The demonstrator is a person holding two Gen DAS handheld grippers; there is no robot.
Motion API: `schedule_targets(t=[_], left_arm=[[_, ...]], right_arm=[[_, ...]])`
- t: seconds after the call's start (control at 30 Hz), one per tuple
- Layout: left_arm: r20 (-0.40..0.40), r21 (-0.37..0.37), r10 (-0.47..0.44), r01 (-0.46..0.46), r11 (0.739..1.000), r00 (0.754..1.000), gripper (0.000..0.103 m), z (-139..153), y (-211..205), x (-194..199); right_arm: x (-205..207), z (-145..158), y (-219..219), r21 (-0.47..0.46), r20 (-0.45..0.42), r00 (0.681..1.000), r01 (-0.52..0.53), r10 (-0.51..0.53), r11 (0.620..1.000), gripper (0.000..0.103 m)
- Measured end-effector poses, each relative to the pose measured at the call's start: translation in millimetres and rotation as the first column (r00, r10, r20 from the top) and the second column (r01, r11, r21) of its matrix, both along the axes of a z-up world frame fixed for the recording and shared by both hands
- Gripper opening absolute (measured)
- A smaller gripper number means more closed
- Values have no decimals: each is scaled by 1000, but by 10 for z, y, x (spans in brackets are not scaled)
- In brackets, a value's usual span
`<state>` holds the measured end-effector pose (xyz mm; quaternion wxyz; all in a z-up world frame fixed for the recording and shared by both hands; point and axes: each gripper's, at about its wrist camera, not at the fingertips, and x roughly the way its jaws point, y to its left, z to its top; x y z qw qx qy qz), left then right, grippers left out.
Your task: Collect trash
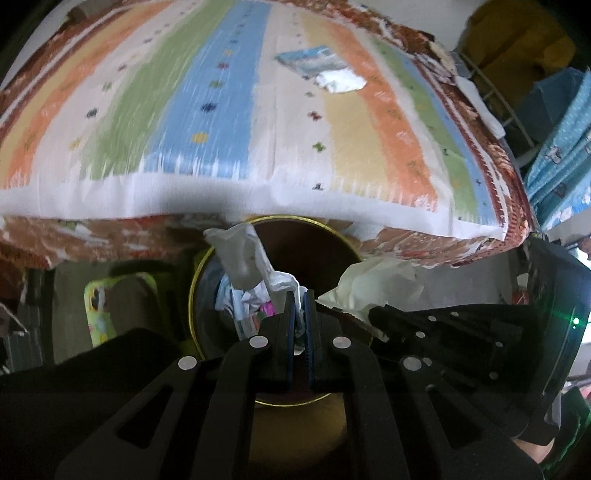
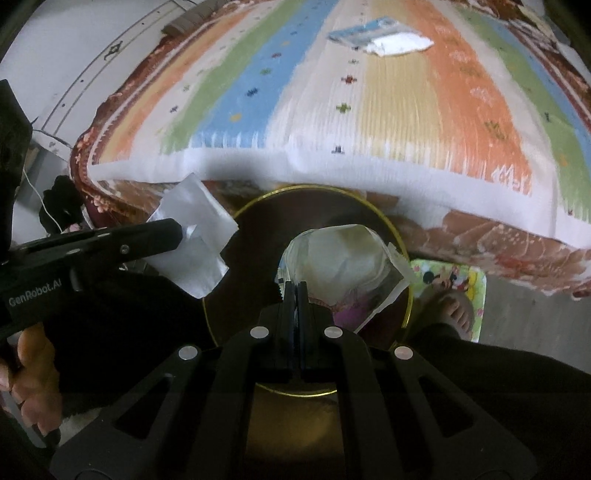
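Note:
A dark round bin with a gold rim point(image 1: 192, 295) point(image 2: 400, 236) stands on the floor against the bed. My left gripper point(image 1: 300, 295) is shut on a white tissue point(image 1: 243, 254) and holds it over the bin; the tissue also shows in the right wrist view point(image 2: 195, 236). My right gripper point(image 2: 295, 286) is shut on a clear plastic wrapper point(image 2: 340, 262) above the bin; the wrapper shows in the left wrist view point(image 1: 373, 280). Several scraps point(image 1: 240, 299) lie inside the bin. A blue packet point(image 1: 310, 61) point(image 2: 365, 31) and a white crumpled paper point(image 1: 341, 81) point(image 2: 400, 44) lie on the bed.
The bed has a striped blanket point(image 1: 221, 110) point(image 2: 406, 110) and its edge overhangs the bin. A green cartoon mat point(image 2: 465, 284) lies on the floor, with a bare foot point(image 2: 454, 310) on it. Blue cloth point(image 1: 561, 147) hangs at the right.

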<state>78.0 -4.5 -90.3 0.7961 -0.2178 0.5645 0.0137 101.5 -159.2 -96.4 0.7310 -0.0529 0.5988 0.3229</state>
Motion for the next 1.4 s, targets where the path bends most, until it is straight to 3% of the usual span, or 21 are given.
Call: schedule_targets(t=[0.5,0.53,0.6,0.63,0.7,0.83,1.0,1.4], left_arm=[[-39,-19,13,-14,1000,999,4,-91,25,37],[-38,-20,13,-13,1000,999,6,-90,25,38],[-31,-25,10,-11,1000,999,14,-83,32,43],[-24,-21,15,-15,1000,1000,21,-69,34,45],[-16,-24,24,-24,999,1000,32,-56,56,41],[-1,-33,36,-36,999,999,34,-22,86,33],[25,-25,33,-32,999,999,35,37,86,9],[164,34,26,-32,999,986,55,368,129,-161]], right_arm=[[79,-190,-8,-19,-95,995,38,-39,999,3],[85,-195,-11,-19,-100,994,43,-45,999,4],[91,-196,-16,-15,-103,993,48,-49,999,21],[88,-185,-18,-13,-98,994,48,-49,999,24],[89,-173,-23,-10,-93,994,50,-50,999,26],[85,-152,-34,-8,-85,995,50,-50,999,27],[57,-84,-38,-12,-39,998,51,-51,999,29],[-58,295,-160,40,150,987,55,-61,998,38]])
